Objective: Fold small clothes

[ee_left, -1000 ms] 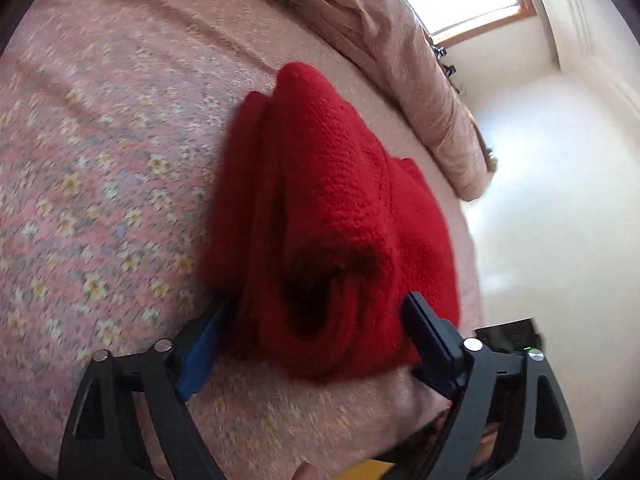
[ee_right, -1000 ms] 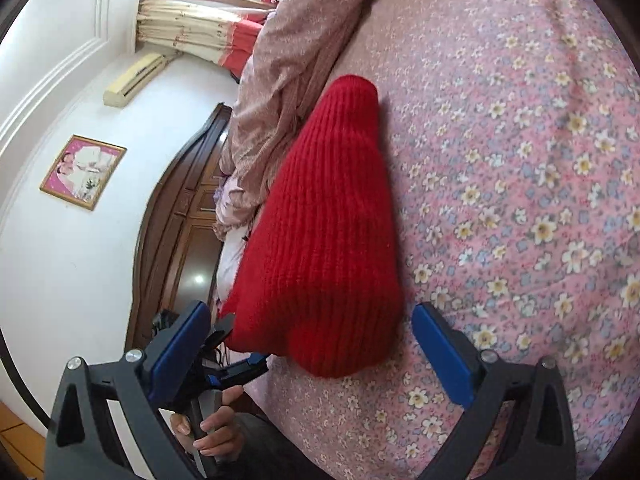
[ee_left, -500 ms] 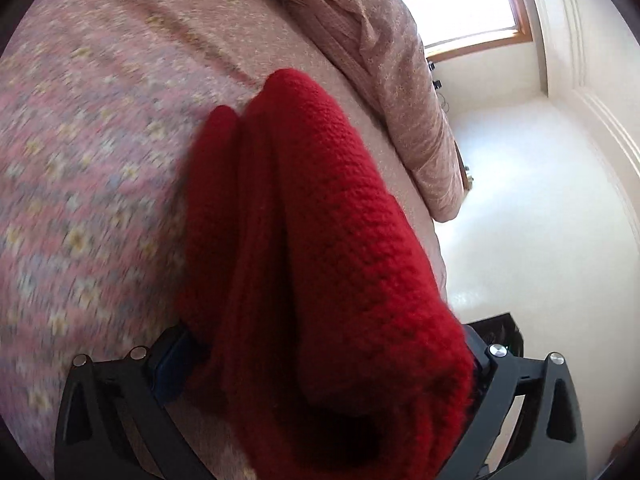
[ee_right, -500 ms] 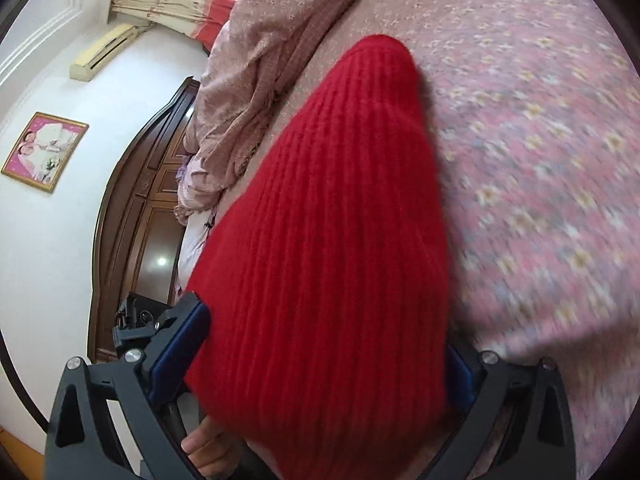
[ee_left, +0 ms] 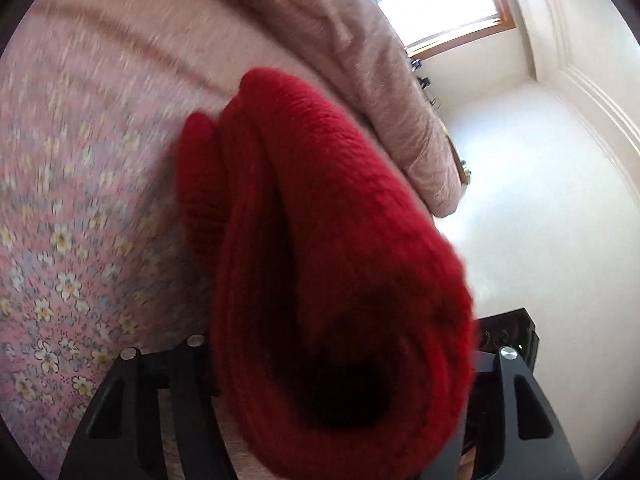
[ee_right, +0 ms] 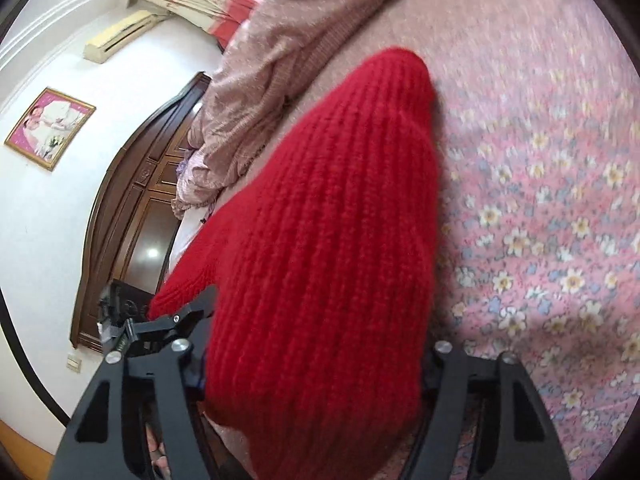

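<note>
Both pairs of jaws had just been closing, and each clenched one near end of the red knitted garment (ee_left: 320,240). The left gripper (ee_left: 340,392) and the right gripper (ee_right: 316,384) were equally near. Its long axis ran straight away from the jaws, over the flowered bedsheet (ee_right: 540,220), toward the pink quilt (ee_left: 360,60).

No text, label, brand, number or sign can be read anywhere in either wrist view at this moment.
</note>
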The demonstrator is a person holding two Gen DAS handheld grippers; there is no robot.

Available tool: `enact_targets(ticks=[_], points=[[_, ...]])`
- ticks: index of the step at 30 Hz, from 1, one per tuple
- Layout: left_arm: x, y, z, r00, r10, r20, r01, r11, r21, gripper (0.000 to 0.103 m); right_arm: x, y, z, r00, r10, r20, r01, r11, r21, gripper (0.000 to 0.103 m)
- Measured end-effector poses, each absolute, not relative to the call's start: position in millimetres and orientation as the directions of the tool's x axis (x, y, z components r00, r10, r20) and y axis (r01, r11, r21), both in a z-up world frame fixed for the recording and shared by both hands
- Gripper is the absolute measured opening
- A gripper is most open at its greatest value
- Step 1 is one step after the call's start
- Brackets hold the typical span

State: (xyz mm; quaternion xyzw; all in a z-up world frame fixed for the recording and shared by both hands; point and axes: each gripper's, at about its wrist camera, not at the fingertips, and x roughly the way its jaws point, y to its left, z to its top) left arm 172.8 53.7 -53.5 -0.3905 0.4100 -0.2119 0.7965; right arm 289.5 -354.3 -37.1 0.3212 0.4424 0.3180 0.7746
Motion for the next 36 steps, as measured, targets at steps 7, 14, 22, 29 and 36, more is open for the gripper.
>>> enact_targets(ticks=[7,14,22,29,36], points=[[210,25,1,0.625,-0.669,-0.402,0.132,0.598,-0.790,0.053,310,-374,28,0.490,0.756,-0.434,-0.351,0.627,0.695,0.069],[278,-41,22,0.648,-0.645,-0.405,0.201,0.657,-0.726,0.053,373,-432,66,0.545,0.722,-0.426,-0.406,0.672,0.619,0.069],[363,-105,-3,0.687,-0.574,-0.445,0.229,0.753,-0.617,0.051,451,-493,33,0.572,0.698,-0.430,-0.368,0.687,0.627,0.069],[407,-116,-50,0.701,-0.568,-0.431,0.210,0.742,-0.636,0.049,511,-502,7,0.578,0.659,-0.481,-0.366,0.736,0.570,0.069],[410,-126,-59,0.696,-0.539,-0.474,0.214,0.786,-0.580,0.050,514,-510,-31,0.591,0.672,-0.446,-0.341,0.710,0.616,0.073]])
